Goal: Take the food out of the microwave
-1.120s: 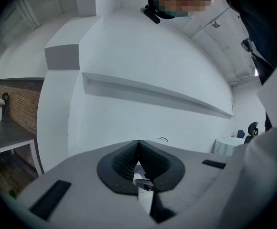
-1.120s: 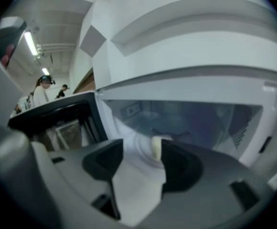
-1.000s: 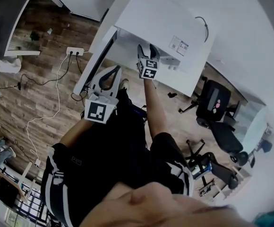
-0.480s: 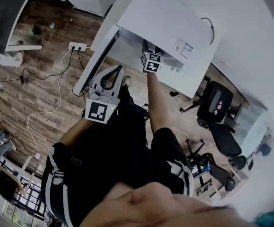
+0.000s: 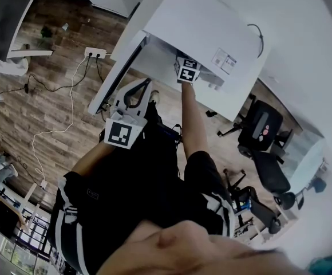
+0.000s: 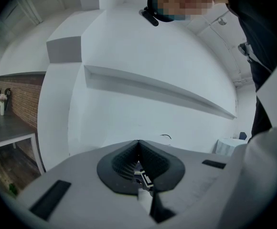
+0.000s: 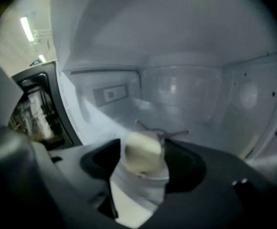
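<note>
Inside the open white microwave, the right tongs have just been widening and stand apart around a cream, white-wrapped food lump; the left tongs are pressed together.

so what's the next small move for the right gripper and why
Probably close the right gripper on the pale food: its fingers have just been opening and stand apart inside the microwave, with the food between them, ungripped.

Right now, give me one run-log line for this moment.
right gripper: inside microwave, jaws just opening, food between them, not gripped | left gripper: shut, empty | door: open
</note>
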The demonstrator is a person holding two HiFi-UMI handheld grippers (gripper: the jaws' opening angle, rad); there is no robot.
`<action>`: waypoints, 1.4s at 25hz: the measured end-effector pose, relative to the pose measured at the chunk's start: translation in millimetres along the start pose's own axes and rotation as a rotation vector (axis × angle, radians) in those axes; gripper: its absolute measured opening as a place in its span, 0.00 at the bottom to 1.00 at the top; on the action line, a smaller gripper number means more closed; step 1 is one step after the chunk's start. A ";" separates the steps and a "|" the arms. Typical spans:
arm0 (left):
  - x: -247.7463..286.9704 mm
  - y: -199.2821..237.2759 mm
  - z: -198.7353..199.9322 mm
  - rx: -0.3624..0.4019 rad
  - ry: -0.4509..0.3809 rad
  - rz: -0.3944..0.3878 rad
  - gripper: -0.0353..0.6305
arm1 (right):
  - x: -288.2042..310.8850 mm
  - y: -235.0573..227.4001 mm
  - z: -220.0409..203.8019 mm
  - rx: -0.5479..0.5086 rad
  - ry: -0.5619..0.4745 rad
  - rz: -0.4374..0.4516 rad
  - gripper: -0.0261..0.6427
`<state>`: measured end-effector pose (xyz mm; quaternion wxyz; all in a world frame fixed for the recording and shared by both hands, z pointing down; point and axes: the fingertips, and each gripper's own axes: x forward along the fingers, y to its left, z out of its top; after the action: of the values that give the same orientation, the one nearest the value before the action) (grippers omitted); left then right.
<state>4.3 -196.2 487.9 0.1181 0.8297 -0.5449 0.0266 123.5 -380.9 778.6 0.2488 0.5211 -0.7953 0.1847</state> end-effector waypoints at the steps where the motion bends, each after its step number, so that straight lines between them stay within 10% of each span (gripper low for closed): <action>1: 0.7 1.3 -0.6 -0.004 0.003 0.004 0.10 | 1.9 -0.2 -0.5 -0.006 0.007 0.002 0.46; 35: -4.0 17.5 -2.2 -0.016 0.008 0.039 0.10 | 3.4 2.3 -10.6 -0.043 0.045 -0.007 0.47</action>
<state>-13.1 -198.7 492.2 0.1265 0.8178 -0.5607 0.0276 122.3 -376.6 789.1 0.2784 0.5142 -0.7914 0.1783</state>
